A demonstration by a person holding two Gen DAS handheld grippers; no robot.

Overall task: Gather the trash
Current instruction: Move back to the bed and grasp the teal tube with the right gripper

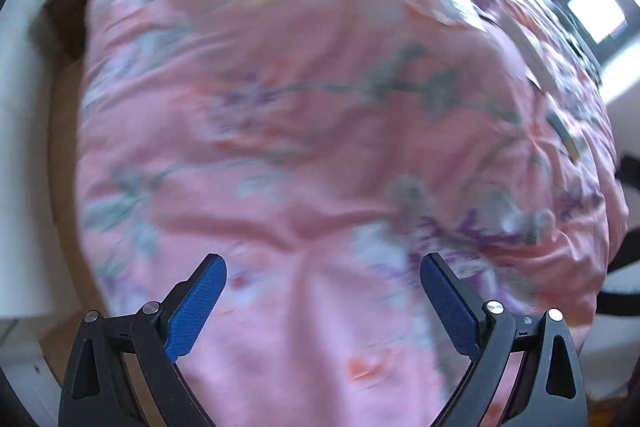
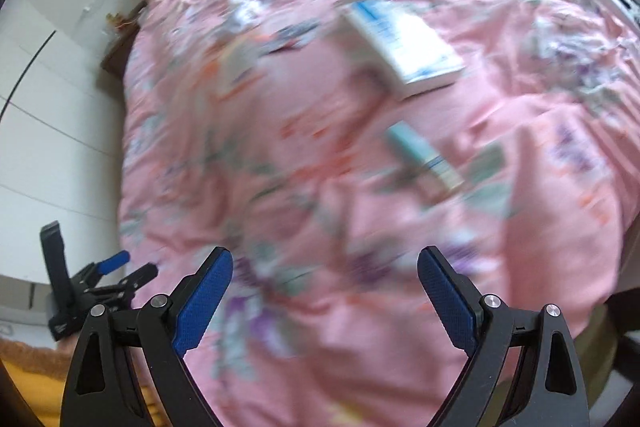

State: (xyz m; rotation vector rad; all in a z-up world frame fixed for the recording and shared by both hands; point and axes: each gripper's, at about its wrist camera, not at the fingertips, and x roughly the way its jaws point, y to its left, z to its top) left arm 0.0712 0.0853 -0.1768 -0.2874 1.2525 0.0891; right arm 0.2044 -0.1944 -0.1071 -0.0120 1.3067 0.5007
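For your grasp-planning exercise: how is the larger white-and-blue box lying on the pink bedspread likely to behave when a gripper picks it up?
The white-and-blue box looks like flat, straight-edged cardboard, so probably stiff and light. Lying flat, it should not roll. The soft floral bedspread may sink under pressing fingers, so it could tilt.

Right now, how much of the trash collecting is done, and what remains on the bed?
Nothing looks collected yet. Both the left gripper and the right gripper are open and empty above the pink floral bedspread. Still lying on it are a large white and blue box and a smaller teal and white box. Other blurred scraps farther up cannot be identified. No bin or bag is visible.
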